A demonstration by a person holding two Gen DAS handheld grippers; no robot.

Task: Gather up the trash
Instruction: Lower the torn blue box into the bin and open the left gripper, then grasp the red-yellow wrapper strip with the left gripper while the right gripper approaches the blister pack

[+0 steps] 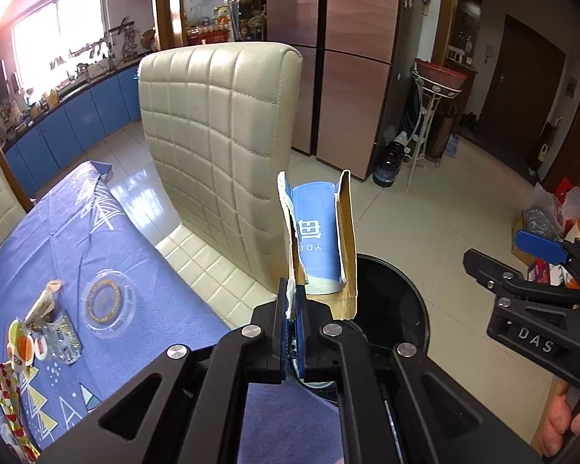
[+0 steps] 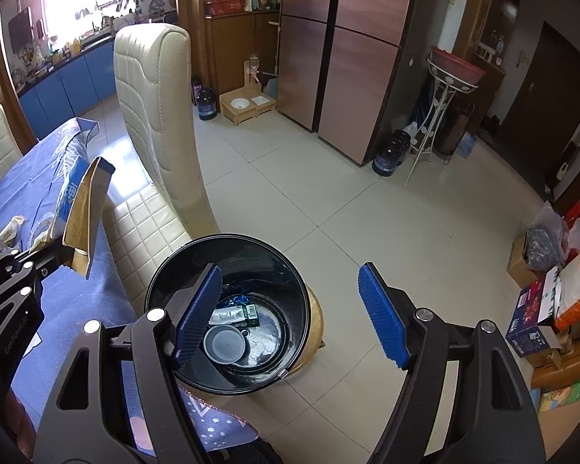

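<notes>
Sunlit kitchen counters and blue cabinets filled the far left, and nearer lay the desk [image 1: 96,224] under its blue patterned cloth, with wrappers [image 1: 38,332] and a clear plastic lid [image 1: 108,301] not yet cleared from it. Moving right, a cream quilted chair [image 1: 220,147] stood against the desk edge. Beside it the left hand-held gripper [image 1: 292,309] had its jaws pressed together on a torn blue-and-brown cardboard carton [image 1: 321,239], held upright at the near rim of the black bin [image 2: 228,301]. That bin sat on a low wooden stool by the chair and already held a grey lid and some packets. Further right, the right hand-held gripper [image 2: 290,313] hung above the bin with its jaws spread and nothing between them. Copper-toned cabinet doors, a plant stand and boxes on the tiled floor closed off the right side.

The step in hand looked like carrying the carton to the bin. The next move would call for bringing it fully over the opening, then releasing it so it falls inside rather than catching on the rim.
</notes>
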